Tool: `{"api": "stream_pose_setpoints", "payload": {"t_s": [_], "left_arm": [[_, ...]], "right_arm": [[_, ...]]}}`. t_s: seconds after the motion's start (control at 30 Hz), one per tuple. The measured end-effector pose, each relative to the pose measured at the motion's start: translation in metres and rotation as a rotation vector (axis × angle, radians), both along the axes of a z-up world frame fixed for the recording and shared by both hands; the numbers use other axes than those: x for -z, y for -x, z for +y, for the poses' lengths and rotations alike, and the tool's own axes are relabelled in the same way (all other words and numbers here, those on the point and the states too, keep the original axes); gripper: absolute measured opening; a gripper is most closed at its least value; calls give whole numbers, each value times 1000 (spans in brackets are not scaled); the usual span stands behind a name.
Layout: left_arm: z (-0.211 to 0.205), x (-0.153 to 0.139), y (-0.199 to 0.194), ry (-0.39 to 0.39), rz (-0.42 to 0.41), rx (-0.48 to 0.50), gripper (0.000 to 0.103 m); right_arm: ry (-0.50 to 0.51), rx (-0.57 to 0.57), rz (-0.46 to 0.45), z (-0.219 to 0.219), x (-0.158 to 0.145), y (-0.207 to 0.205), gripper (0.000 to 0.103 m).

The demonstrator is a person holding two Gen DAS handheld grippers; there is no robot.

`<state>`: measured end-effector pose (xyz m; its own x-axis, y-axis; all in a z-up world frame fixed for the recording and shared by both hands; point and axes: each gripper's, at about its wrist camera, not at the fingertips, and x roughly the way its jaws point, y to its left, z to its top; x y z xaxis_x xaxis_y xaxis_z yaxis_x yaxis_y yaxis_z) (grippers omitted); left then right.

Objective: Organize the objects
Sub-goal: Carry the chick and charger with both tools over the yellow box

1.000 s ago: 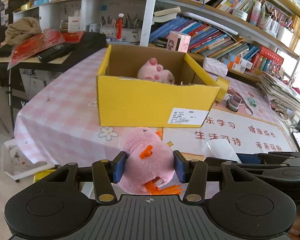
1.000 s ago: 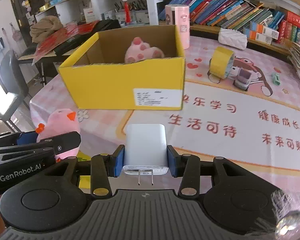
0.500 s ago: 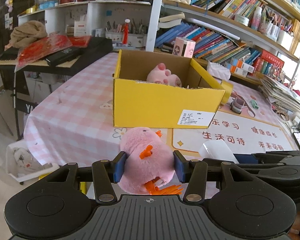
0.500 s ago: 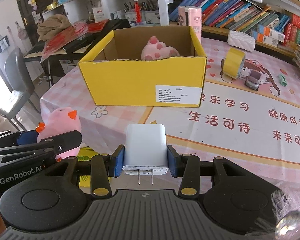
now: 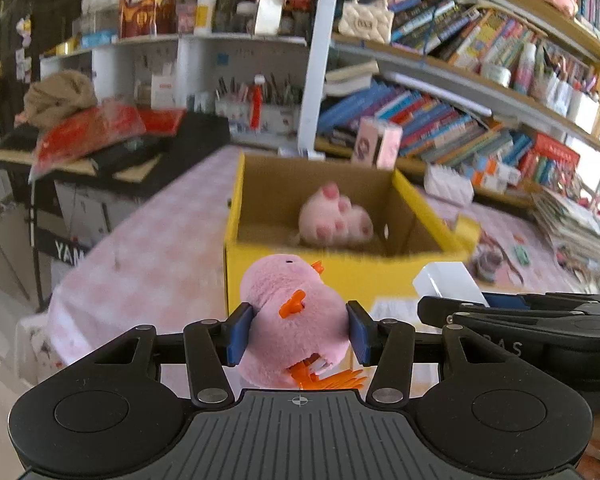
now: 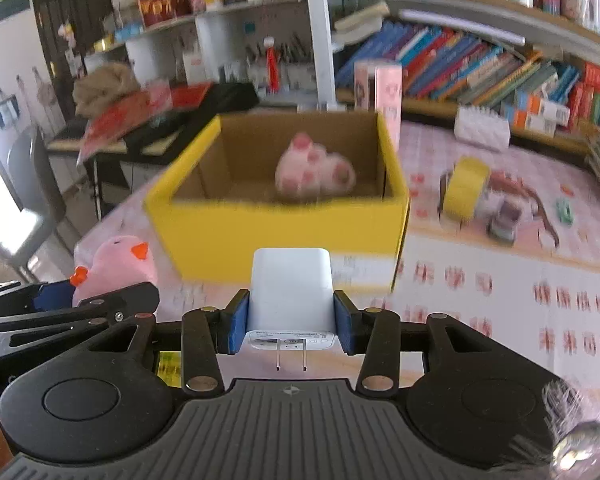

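Both loads lift — my left gripper (image 5: pixel 298 334) clamps the pink chick (image 5: pixel 294 320), my right gripper (image 6: pixel 291 322) pinches the white charger (image 6: pixel 291 290). The yellow box (image 6: pixel 284 236), a plush paw (image 6: pixel 314 174) inside, now shows its interior from above — drop-off looks close.

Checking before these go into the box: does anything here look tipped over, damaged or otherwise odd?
One thing: the plush paw toy in the yellow box lies feet-up. The pink chick and white charger sit squarely in their grippers. Nothing looks spilled or damaged.
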<state>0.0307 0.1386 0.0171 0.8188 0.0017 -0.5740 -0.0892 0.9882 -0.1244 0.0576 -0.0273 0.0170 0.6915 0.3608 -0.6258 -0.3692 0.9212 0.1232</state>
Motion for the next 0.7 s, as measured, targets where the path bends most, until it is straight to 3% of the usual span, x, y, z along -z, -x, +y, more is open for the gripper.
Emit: {"api": "stream_pose_setpoints", "payload": {"t_s": [0.3, 0.7], "left_arm": [[-2, -17, -71, -49, -73, -37, 48], [-5, 9, -137, -94, 23, -82, 48]], "right_arm": [[-13, -39, -105, 8, -24, -70, 41], [31, -112, -54, 19, 4, -151, 41]]}}
